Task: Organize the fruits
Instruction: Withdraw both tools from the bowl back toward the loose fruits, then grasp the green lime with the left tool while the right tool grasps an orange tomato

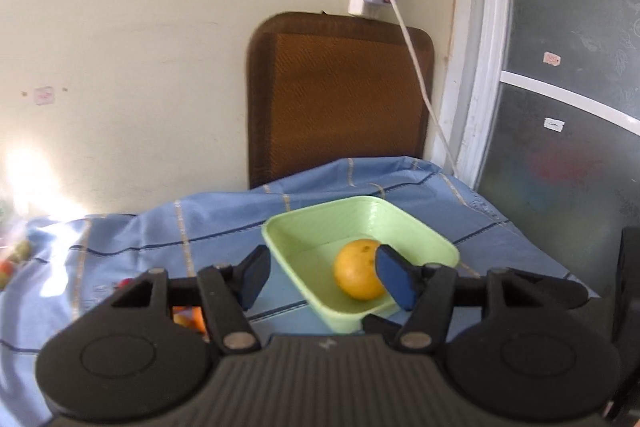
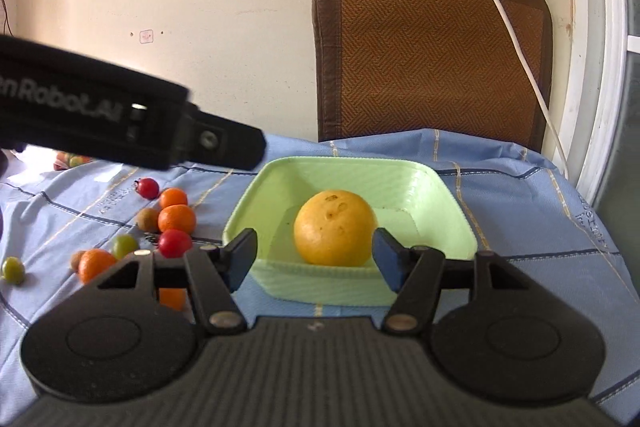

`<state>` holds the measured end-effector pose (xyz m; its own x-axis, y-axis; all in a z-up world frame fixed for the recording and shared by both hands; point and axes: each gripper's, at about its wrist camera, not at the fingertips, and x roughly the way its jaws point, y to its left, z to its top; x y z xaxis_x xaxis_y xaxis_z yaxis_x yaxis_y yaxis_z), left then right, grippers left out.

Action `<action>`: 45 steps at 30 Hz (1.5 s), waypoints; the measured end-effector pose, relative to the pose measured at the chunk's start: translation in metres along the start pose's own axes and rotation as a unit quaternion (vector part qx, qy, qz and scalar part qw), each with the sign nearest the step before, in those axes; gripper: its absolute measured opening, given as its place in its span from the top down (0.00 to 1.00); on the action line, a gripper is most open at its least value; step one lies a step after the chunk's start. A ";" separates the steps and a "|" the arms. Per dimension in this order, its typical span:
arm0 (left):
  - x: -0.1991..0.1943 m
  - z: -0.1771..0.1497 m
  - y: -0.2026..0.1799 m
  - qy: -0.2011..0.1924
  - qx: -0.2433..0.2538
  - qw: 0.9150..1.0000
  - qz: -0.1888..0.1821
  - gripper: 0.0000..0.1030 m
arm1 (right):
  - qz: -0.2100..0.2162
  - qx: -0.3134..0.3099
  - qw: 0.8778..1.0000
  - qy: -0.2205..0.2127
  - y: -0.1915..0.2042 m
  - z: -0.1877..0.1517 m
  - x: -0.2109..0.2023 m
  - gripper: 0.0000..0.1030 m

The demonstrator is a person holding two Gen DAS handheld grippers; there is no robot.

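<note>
A large yellow-orange fruit (image 2: pixel 335 227) lies alone in a pale green tray (image 2: pixel 448 203) on the blue checked cloth. It also shows in the left wrist view (image 1: pixel 356 269), inside the tray (image 1: pixel 320 223). My right gripper (image 2: pixel 316 259) is open and empty, just short of the tray's near wall. My left gripper (image 1: pixel 326 277) is open and empty, above the tray's near left corner, its right finger in front of the fruit. Small oranges (image 2: pixel 176 219), red tomatoes (image 2: pixel 174 243) and green fruits (image 2: pixel 125 245) lie scattered on the cloth left of the tray.
The left gripper's body (image 2: pixel 120 119) crosses the right wrist view at upper left. A brown woven chair back (image 2: pixel 432 55) stands behind the table against the wall. A white cable (image 2: pixel 520 51) hangs from a power strip. A frosted door (image 1: pixel 560 107) is at right.
</note>
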<state>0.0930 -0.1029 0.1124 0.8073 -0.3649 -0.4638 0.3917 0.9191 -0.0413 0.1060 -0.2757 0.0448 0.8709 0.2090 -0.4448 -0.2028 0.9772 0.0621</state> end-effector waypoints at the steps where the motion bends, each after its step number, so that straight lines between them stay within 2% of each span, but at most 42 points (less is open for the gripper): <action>1: -0.011 -0.006 0.005 -0.003 0.008 1.000 0.024 0.38 | 0.005 0.004 1.000 0.001 0.006 -0.003 -0.006 0.35; 5: -0.050 -0.038 0.030 0.005 0.022 0.994 0.108 0.36 | 0.028 0.025 0.999 0.013 0.032 -0.023 -0.021 0.30; 12: -0.093 -0.094 0.089 0.017 -0.031 0.984 0.174 0.36 | 0.063 0.082 0.993 0.059 0.076 -0.057 -0.031 0.30; 16: -0.107 -0.121 0.113 0.011 -0.068 0.978 0.195 0.32 | 0.040 0.062 0.996 0.051 0.095 -0.064 -0.035 0.30; 20: -0.112 -0.136 0.120 0.009 -0.075 0.978 0.196 0.32 | 0.031 0.073 0.996 0.046 0.093 -0.067 -0.036 0.31; 27: -0.105 -0.144 0.132 0.024 -0.108 0.981 0.157 0.32 | 0.020 0.068 0.997 0.038 0.095 -0.070 -0.037 0.38; 31: -0.092 -0.139 0.128 0.034 -0.099 0.984 0.142 0.41 | 0.015 0.049 0.998 0.038 0.103 -0.069 -0.035 0.47; 34: -0.081 -0.135 0.127 0.043 -0.094 0.986 0.131 0.45 | 0.019 0.034 0.998 0.039 0.107 -0.067 -0.032 0.50; 37: -0.073 -0.131 0.125 0.048 -0.087 0.987 0.127 0.45 | 0.029 0.029 0.998 0.040 0.110 -0.064 -0.028 0.52; 40: -0.065 -0.129 0.127 0.063 -0.094 0.985 0.129 0.50 | 0.039 0.024 0.998 0.042 0.113 -0.060 -0.024 0.52; 45: -0.057 -0.129 0.129 0.083 -0.106 0.981 0.140 0.51 | 0.058 0.016 0.997 0.042 0.122 -0.055 -0.019 0.52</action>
<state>0.0403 0.0554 0.0193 0.7806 -0.0809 -0.6197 0.0497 0.9965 -0.0674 0.0403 -0.1627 0.0116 0.8015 0.3184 -0.5061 -0.2844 0.9476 0.1457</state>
